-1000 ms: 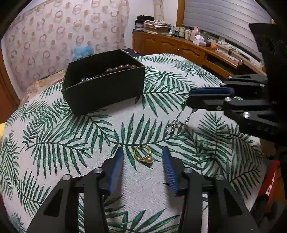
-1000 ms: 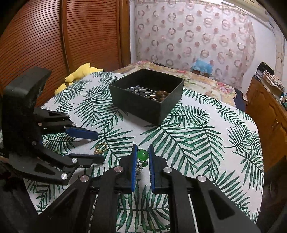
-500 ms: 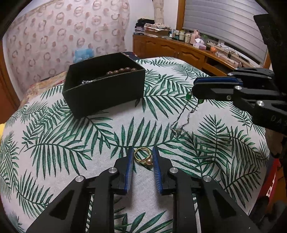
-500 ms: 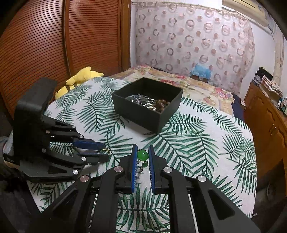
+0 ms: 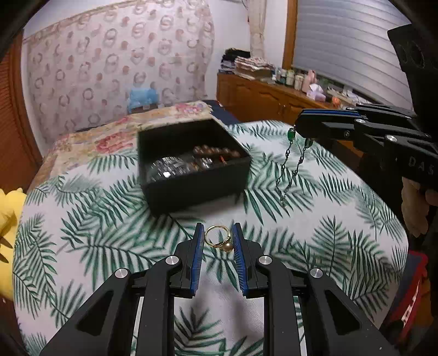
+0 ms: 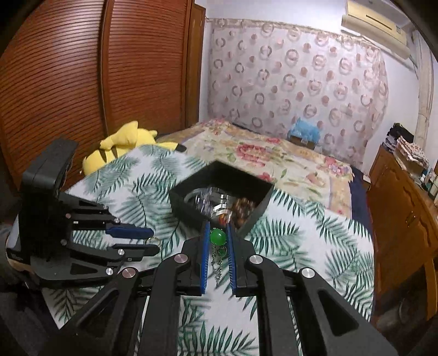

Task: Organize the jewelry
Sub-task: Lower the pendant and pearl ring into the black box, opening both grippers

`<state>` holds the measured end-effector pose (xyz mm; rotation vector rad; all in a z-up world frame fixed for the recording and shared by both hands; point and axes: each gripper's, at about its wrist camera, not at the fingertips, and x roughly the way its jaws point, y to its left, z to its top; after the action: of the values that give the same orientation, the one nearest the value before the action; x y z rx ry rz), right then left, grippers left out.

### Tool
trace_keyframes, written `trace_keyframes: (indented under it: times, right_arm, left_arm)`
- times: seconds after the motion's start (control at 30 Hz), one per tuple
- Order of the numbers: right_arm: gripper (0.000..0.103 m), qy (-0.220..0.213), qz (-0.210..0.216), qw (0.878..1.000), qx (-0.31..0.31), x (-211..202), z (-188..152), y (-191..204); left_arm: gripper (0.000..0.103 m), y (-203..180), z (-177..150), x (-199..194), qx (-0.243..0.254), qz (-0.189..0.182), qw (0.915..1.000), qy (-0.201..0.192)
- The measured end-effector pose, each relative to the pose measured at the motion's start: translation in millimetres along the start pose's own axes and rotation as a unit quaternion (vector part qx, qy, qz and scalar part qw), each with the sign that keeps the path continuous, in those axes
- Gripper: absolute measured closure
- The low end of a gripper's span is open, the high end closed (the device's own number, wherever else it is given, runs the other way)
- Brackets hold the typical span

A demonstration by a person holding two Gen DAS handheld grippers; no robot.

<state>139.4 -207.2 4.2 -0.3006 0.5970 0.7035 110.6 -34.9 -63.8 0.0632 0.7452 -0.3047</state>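
The left gripper [image 5: 218, 241] pinches a thin gold ring [image 5: 219, 238]; the right gripper [image 6: 218, 239] clamps a round green bead [image 6: 218, 237], its fine chain [image 5: 291, 169] hanging. Beyond them stands the matte black box [image 5: 197, 186].

Warm, dim indoor light fills both views, brightest on the pale wall [image 6: 260, 11] at top. Fisheye bending curves the room's lines, and black vignette eats the corners. Motion blur smears the box [image 5: 191, 164], its contents and the leaf cloth [image 5: 82, 219], while the left gripper [image 5: 218, 241] and right gripper [image 6: 218, 238] stay sharp. Soft shadow lies beneath the box
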Motion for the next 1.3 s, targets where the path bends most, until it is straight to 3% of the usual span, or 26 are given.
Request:
trace_keyframes:
  times: [0.27, 0.77, 0.97, 1.3]
  right_arm:
    - [0.089, -0.008, -0.008, 1.0, 0.005, 21, 40, -16]
    - [0.088, 0.007, -0.013, 0.999, 0.047, 77, 70, -39]
    - [0.077, 0.012, -0.012, 0.998, 0.062, 80, 67, -46]
    - [0.077, 0.028, -0.027, 0.997, 0.071, 74, 36, -60]
  left_arm:
    - [0.083, 15, 22, -12, -0.003, 0.017, 0.9995, -0.027]
    - [0.083, 33, 52, -1, -0.009, 0.035, 0.9987, -0.035]
    - [0.083, 37, 58, 8, -0.012, 0.044, 0.9985, -0.031]
    - [0.083, 40, 71, 36, -0.012, 0.052, 0.9984, -0.014]
